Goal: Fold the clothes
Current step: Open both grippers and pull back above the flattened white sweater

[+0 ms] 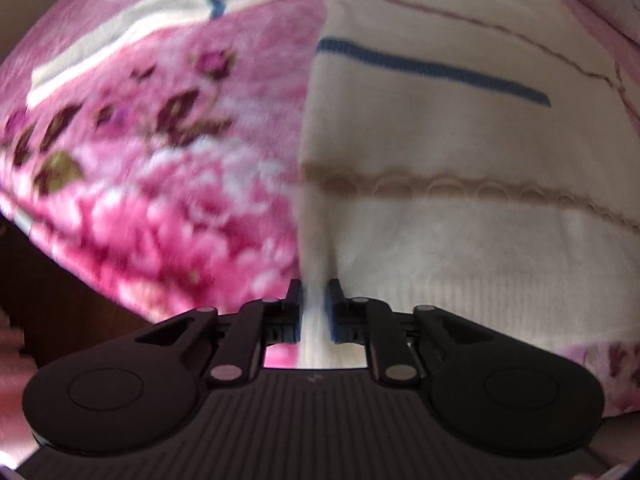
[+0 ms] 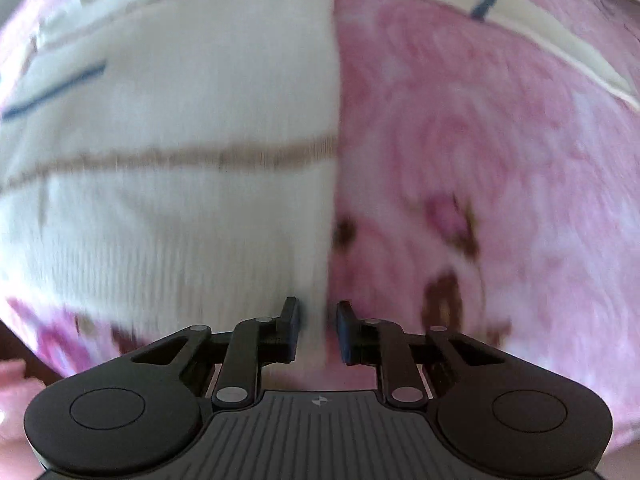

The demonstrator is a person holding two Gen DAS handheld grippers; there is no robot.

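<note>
Pink floral blanket, cream sweater hem pinched by left gripper, right gripper

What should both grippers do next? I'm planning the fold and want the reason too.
Probably lift both corners together and carry the hem forward toward the blue stripe. The left gripper and right gripper each pinch a bottom corner of the cream sweater, which lies flat on the pink floral blanket, not yet folded.
</note>
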